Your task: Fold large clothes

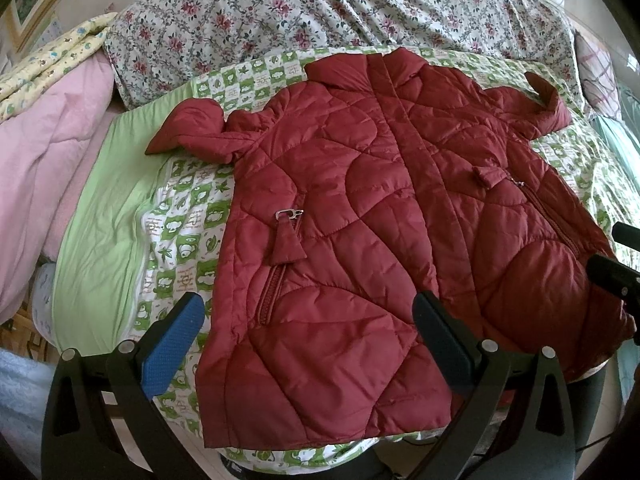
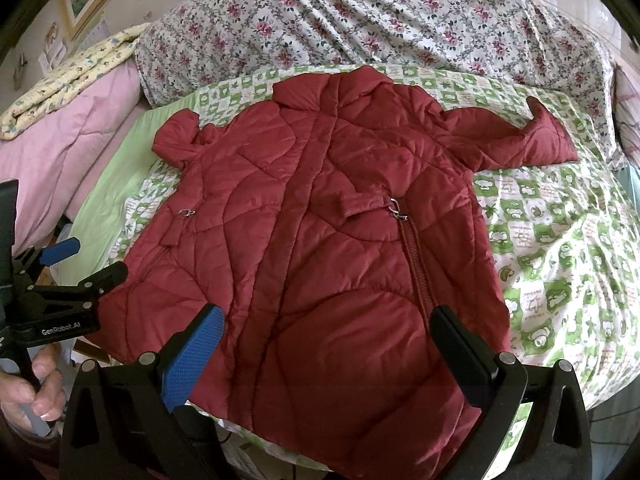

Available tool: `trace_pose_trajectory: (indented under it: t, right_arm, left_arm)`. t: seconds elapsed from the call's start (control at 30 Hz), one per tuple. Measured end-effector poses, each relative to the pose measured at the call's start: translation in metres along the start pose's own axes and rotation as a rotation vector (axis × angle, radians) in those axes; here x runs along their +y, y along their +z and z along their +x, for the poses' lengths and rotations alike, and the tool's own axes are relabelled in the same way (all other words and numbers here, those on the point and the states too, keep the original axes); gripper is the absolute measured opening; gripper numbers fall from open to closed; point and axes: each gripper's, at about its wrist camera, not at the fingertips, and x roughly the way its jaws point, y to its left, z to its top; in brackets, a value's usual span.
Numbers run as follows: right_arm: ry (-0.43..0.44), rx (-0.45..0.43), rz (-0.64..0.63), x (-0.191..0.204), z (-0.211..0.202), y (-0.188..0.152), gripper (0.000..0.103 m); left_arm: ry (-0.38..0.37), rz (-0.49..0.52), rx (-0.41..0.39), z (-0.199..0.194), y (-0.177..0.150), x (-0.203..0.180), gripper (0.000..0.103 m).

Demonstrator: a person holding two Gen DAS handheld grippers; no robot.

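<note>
Nearest to me, the left gripper (image 1: 308, 344) hung over the hem on its own side of the red quilted jacket (image 1: 380, 240), fingers spread wide apart and holding nothing; the right gripper (image 2: 328, 356) hovered the same way over the other half of the hem, jaws apart, empty. A hand (image 2: 28, 388) gripped the handle of the left tool at the edge of the right camera's view. The jacket lay face up and spread flat on the green-and-white checked sheet (image 2: 560, 260), hem at the near edge of the bed, collar pointing away. As I judged it, no fold had been made yet: the body was laid out and the front closed, but both sleeves stuck out to the sides and everything remained to be done. I counted one jacket, two sleeves, two zipped pockets, each with a metal pull (image 1: 289, 213), and two grippers. Further back sat one pink quilt (image 1: 48, 152) on the left with a yellow printed cloth on it, and behind the collar a large floral cover (image 1: 320, 4).
</note>
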Motion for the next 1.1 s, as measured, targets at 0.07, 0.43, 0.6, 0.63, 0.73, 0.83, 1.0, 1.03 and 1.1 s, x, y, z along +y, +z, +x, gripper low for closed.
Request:
trace_pose_trajectory:
  t: [0.07,0.43,0.6,0.63,0.73,0.83,1.0,1.03,1.1]
  right_arm:
    - [-0.001,-0.001,-0.001,0.000,0.000,0.000,0.103]
    - [0.003,0.000,-0.001,0.004,0.001,0.001,0.103]
    - [0.008,0.003,-0.002,0.005,0.002,0.002,0.103]
    - [0.008,0.003,0.000,0.005,0.002,0.002,0.103]
    - [0.010,0.002,0.004,0.005,0.003,0.002,0.103]
    - [0.008,0.002,0.013,-0.001,0.005,0.004,0.103]
    - [0.007,-0.002,0.036,-0.015,0.007,0.011,0.103]
    - [0.004,-0.004,0.043,-0.019,0.008,0.012,0.103]
    - [-0.005,-0.007,0.060,-0.028,0.009,0.016,0.103]
  left_arm:
    - [0.000,0.000,-0.001,0.000,0.000,0.000,0.103]
    - [0.000,0.000,-0.001,0.000,-0.001,0.000,0.103]
    - [-0.002,0.002,0.005,0.002,-0.001,-0.001,0.103]
    - [-0.002,0.002,0.006,0.003,-0.001,-0.001,0.103]
    - [-0.005,0.002,0.016,0.010,0.000,0.002,0.103]
    - [-0.012,-0.003,0.025,0.016,0.001,0.004,0.103]
    - [-0.048,-0.024,0.031,0.022,0.005,0.009,0.103]
    - [-0.056,-0.031,0.030,0.024,0.007,0.011,0.103]
    - [-0.060,-0.041,0.026,0.027,0.010,0.014,0.103]
